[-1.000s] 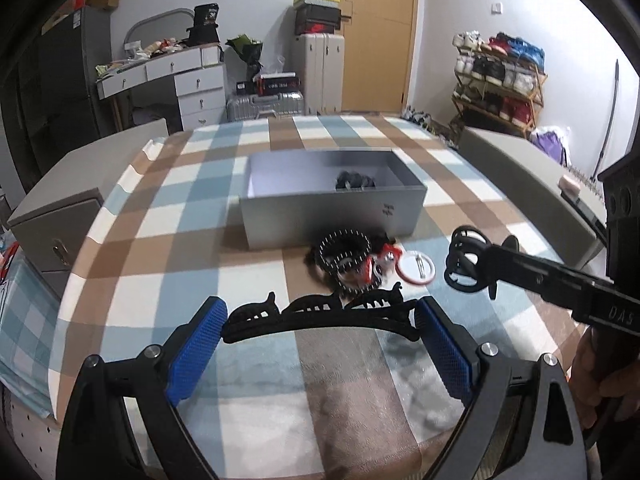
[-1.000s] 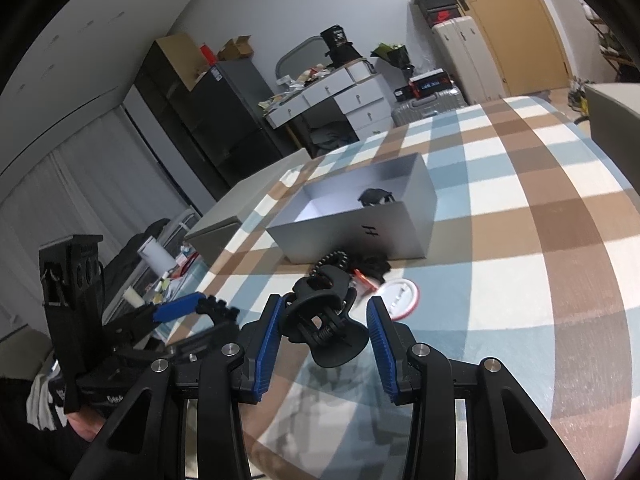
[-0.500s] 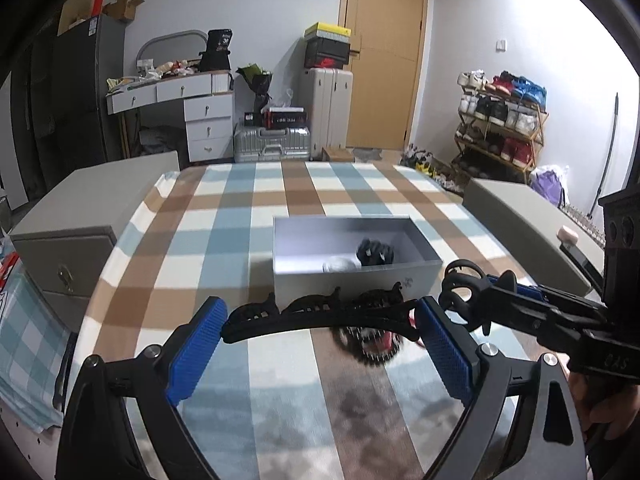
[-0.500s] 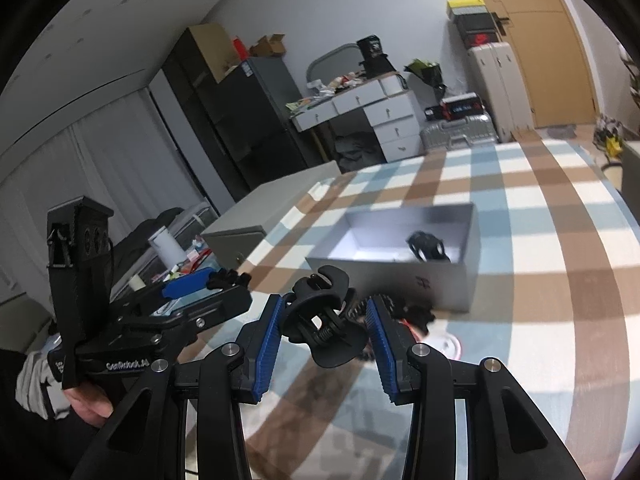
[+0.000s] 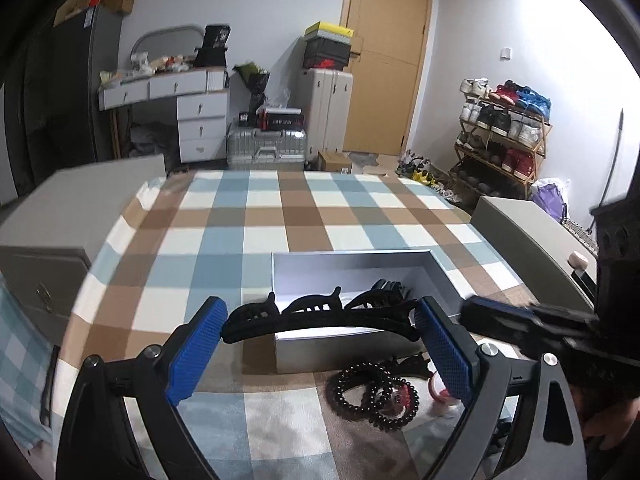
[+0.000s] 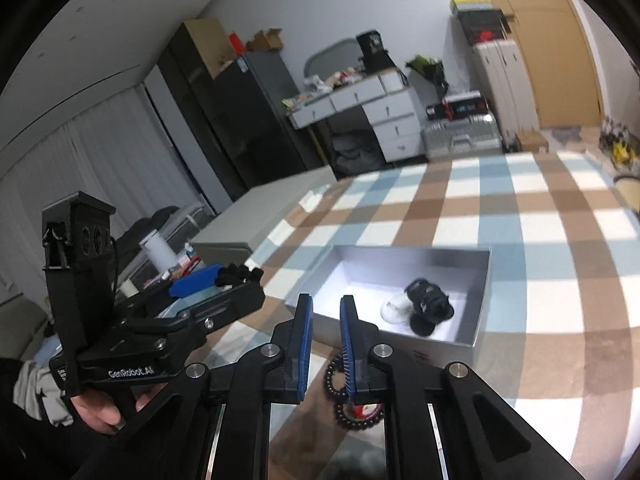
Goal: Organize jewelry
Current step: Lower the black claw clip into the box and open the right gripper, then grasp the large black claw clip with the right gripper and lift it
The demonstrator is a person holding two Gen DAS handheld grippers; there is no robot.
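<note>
My left gripper [image 5: 318,326] is shut on a long black hair clip [image 5: 320,314], held crosswise above the near wall of the grey open box [image 5: 352,264]. My right gripper [image 6: 324,344] stands with its blue pads a narrow gap apart and nothing between them, above the near edge of the box [image 6: 478,308]. In the box lie black clips [image 6: 428,304] and a small white piece [image 6: 396,306]. A black bead bracelet [image 5: 362,390] and a red and white item [image 5: 438,390] lie on the checked cloth in front of the box.
The table carries a blue, brown and white checked cloth [image 5: 264,216]. Grey cabinets [image 5: 68,216] flank it left and right. Behind stand drawers, suitcases, a shoe rack [image 5: 504,136] and a door.
The small black claw clip has left my right gripper, whose pads have drawn closer together. Both grippers have moved forward over the box; the left still holds the long clip.
</note>
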